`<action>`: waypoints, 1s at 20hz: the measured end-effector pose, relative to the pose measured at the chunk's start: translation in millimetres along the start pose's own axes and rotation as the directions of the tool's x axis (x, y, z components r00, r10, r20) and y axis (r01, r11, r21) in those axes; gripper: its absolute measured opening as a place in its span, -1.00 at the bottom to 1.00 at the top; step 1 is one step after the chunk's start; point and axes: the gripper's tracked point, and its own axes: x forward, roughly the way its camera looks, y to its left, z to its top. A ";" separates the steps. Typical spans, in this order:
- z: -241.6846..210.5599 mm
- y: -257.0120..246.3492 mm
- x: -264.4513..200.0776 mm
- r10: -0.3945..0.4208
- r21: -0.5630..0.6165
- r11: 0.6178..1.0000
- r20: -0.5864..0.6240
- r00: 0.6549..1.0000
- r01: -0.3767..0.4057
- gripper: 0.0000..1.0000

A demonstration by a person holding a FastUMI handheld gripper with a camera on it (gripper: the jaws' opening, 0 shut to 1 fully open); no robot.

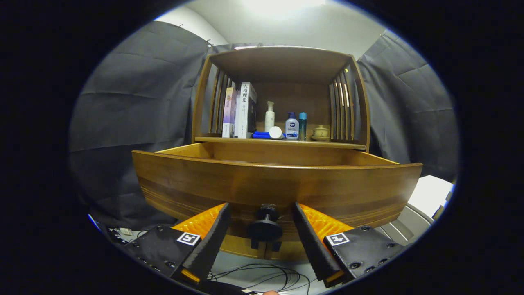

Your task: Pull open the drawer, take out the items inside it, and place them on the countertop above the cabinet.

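The wooden drawer (274, 184) stands pulled out toward me, its broad front panel close ahead. Its round dark knob (265, 227) sits between my two fingers, which are spread to either side without touching it. My gripper (262, 217) is open, fingertips close to the drawer front. The inside of the drawer is hidden behind its front panel. Above and behind it lies the countertop (327, 144) of the wooden cabinet.
On the countertop stand two books (241, 110), a white pump bottle (269, 116), a blue tube with white cap (268, 133), a small bottle (291, 127), a teal can (302, 126) and a small ceramic pot (320, 132). Cables (262, 274) lie on the floor below.
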 end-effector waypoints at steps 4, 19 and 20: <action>19.5 23.1 -1.3 0.052 -0.012 0.999 0.086 0.995 -0.051 0.95; -19.5 -4.7 5.3 -0.065 0.062 0.996 -0.059 0.996 0.069 0.89; -18.1 -5.1 8.6 -0.069 0.063 0.995 -0.058 0.996 0.073 0.90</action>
